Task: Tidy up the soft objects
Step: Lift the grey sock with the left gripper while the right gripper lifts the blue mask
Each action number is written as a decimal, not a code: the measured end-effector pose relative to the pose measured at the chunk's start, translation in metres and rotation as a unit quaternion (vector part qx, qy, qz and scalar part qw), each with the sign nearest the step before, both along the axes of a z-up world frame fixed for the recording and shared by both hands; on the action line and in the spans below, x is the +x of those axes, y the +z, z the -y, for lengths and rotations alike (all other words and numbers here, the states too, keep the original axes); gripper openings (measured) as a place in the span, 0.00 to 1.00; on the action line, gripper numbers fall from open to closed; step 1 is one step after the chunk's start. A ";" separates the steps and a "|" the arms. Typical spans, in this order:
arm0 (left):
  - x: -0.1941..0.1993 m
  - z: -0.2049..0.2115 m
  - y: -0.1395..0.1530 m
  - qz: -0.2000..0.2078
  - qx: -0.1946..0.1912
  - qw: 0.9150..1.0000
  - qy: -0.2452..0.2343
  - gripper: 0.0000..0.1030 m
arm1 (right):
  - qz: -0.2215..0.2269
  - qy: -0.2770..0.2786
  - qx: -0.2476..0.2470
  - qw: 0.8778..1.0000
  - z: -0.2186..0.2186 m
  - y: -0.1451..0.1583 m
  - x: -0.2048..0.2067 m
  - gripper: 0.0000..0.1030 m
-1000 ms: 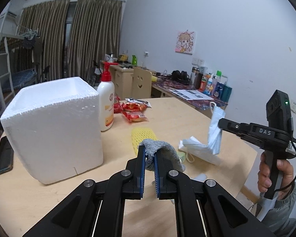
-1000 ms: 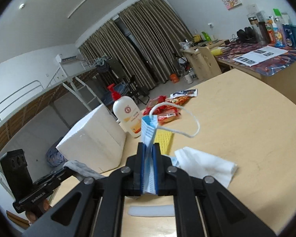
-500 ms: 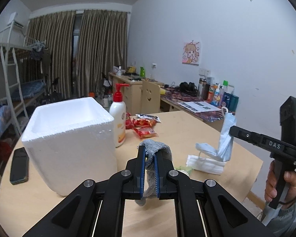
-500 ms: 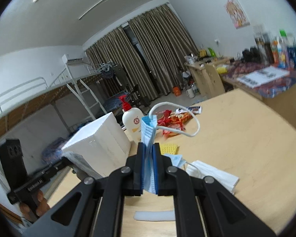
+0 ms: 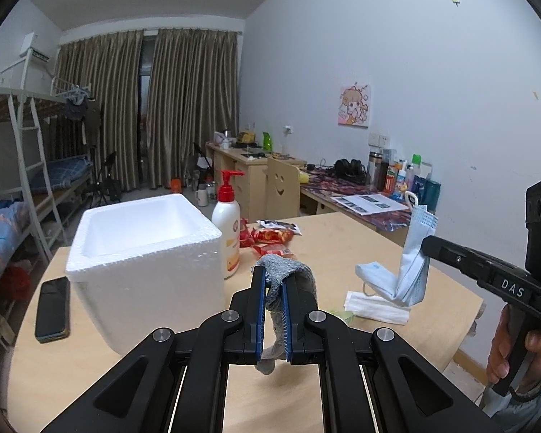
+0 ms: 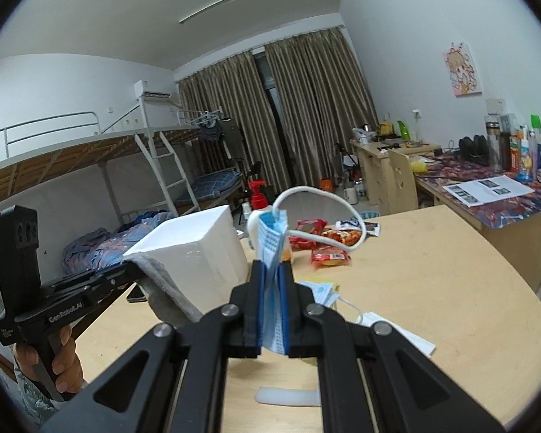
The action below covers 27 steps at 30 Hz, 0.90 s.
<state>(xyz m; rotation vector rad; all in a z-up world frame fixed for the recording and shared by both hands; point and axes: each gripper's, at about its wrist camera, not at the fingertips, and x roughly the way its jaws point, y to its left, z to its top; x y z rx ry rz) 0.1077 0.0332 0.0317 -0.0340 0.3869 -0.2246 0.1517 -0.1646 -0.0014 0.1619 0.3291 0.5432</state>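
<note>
My left gripper point(image 5: 272, 281) is shut on a grey cloth point(image 5: 288, 270) that droops over and below its blue pads, lifted above the table. In the right wrist view the same cloth point(image 6: 166, 285) hangs from that gripper at the left. My right gripper point(image 6: 272, 270) is shut on a folded blue face mask point(image 6: 270, 238) with a white ear loop point(image 6: 321, 216) arching to the right. From the left wrist view that mask point(image 5: 413, 267) hangs off the right gripper point(image 5: 427, 243), its lower end trailing onto the table. An open white foam box point(image 5: 144, 252) stands at the left.
On the wooden table point(image 5: 342, 238) stand a pump bottle point(image 5: 227, 231) beside the box, red snack packets point(image 5: 270, 238), a dark phone point(image 5: 52, 308), white tissues point(image 5: 375, 308) and a further blue mask point(image 6: 321, 292). A white strip point(image 6: 288, 395) lies near the front edge. Desks line the right wall.
Both grippers have risen, lifting the grey cloth and the mask higher off the table. The right gripper has rolled, so its view is now more level. Both grips stay shut.
</note>
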 end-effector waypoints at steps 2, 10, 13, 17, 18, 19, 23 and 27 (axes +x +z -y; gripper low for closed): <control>-0.004 -0.001 0.003 0.004 0.002 1.000 0.005 0.08 | 0.003 0.005 -0.001 1.000 -0.002 0.001 0.001 0.10; -0.032 -0.017 0.013 0.020 0.008 0.999 0.037 0.08 | 0.015 0.035 -0.007 0.999 -0.017 0.005 -0.011 0.10; -0.045 -0.026 0.016 0.024 0.008 0.998 0.052 0.08 | 0.022 0.049 -0.007 0.999 -0.023 0.008 -0.014 0.10; -0.060 -0.036 0.020 0.026 0.015 0.997 0.068 0.08 | 0.022 0.070 -0.011 0.997 -0.035 0.010 -0.015 0.10; -0.065 -0.040 0.021 0.029 0.015 0.997 0.074 0.08 | 0.023 0.076 -0.012 0.997 -0.038 0.010 -0.016 0.10; -0.069 -0.043 0.022 0.030 0.014 0.996 0.077 0.08 | 0.024 0.083 -0.011 0.996 -0.042 0.010 -0.017 0.10; -0.080 -0.053 0.024 0.033 0.015 0.995 0.095 0.08 | 0.029 0.104 -0.016 0.994 -0.056 0.012 -0.019 0.10; -0.088 -0.063 0.030 0.037 0.015 0.993 0.110 0.08 | 0.034 0.117 -0.016 0.992 -0.065 0.016 -0.020 0.10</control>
